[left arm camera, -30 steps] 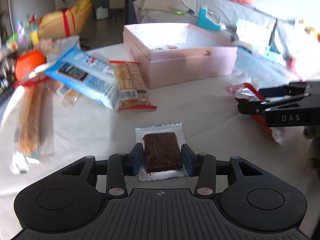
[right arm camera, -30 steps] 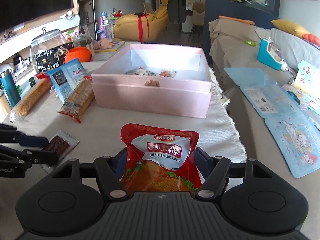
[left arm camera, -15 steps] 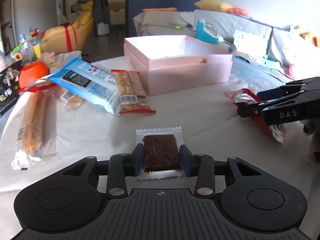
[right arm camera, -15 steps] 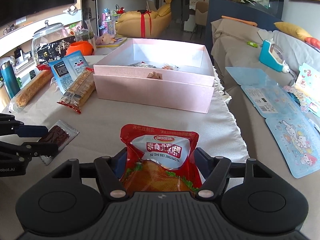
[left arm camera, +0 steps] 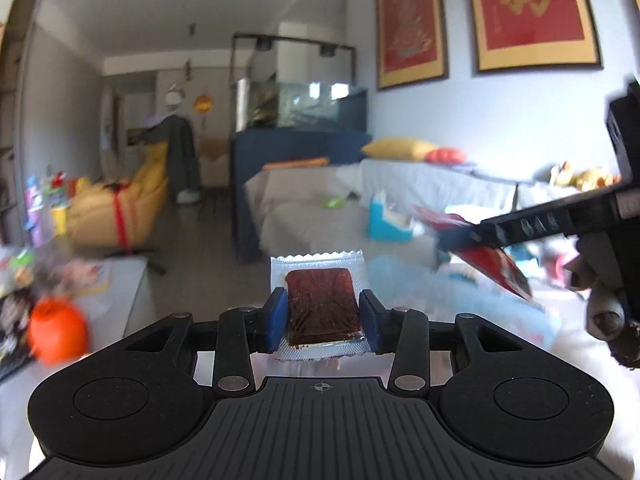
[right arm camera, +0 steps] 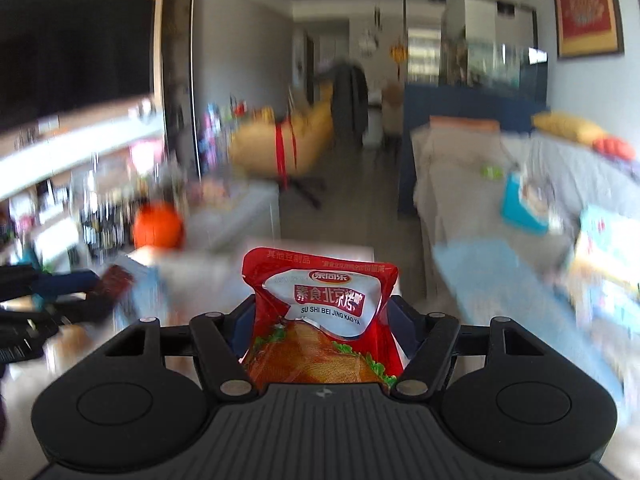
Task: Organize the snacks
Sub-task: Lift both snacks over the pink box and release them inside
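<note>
Two packets are in hand, one per gripper.

Left wrist view: the left gripper (left arm camera: 322, 316) has its blue pads (left arm camera: 277, 319) pressed against the long sides of a small brown snack packet (left arm camera: 320, 307), so the jaws stand narrowly apart, closed on it. The packet is a flat rectangle in clear and silvery film with a serrated seal at the far edge; its dark, grainy slab fills most of the wrapper. Its long axis runs straight ahead along the fingers, the far end standing up clear of anything beneath it. To the right, the right gripper (left arm camera: 460, 240) reaches in from the frame edge, its dark fingers pinching a red pouch (left arm camera: 496, 268) that slants downward to the right. An orange round object (left arm camera: 58, 336) sits low at left, blurred. Open air lies ahead of the packet; a covered sofa (left arm camera: 420, 184) stretches behind.

Right wrist view: the right gripper (right arm camera: 322, 328) is closed on the red pouch (right arm camera: 320, 320), a glossy, crinkled foil bag printed "SU SHI BEI JING KAO YA". It stands upright between the fingers, long axis pointing ahead, top seal farthest away. At far left the left gripper (right arm camera: 92, 292) holds its brown snack packet (right arm camera: 116, 280), well apart from the pouch. Everything beyond is smeared with blur.
</note>
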Motion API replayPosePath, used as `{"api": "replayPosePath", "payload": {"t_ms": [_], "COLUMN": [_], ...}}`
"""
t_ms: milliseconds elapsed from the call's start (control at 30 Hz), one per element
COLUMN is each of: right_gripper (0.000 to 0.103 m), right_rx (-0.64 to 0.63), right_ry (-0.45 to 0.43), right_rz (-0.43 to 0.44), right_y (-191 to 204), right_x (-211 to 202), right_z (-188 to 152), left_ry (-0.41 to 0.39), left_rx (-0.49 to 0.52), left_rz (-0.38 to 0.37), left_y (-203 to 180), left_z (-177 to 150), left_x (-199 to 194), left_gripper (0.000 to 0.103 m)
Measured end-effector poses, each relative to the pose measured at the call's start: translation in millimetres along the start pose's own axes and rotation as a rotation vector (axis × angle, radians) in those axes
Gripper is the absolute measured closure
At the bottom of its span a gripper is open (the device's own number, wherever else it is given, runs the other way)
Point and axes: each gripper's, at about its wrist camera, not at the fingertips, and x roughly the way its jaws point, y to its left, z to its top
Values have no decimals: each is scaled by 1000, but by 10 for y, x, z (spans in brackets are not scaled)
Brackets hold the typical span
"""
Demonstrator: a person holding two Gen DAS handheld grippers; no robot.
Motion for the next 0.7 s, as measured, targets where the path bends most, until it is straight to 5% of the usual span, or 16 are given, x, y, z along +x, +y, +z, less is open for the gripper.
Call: {"api": "replayPosePath", "payload": {"t_ms": [100,233,433,567,700], "right_gripper": [6,6,7,7,7], "right_rx": [75,133,131,69,48], "right_ry": [35,128,217,230,286], "right_rz": [15,29,67,128,206], "right_y": [-104,-215,-148,131,462], "right_x": [345,666,831,809,854], "right_z": [444,399,-152,-407,-613], "left_ry": [140,129,159,167,213], "left_rx": [-157,-337,-358,-373,-423], "left_rz": [-53,-63,79,252,340], "left_y": [281,644,927,1111,1265], "left_z": [124,-200,-570,-740,-909], "left_x": [581,592,229,-103,-306], "left_gripper": [59,61,61,61,61]}}
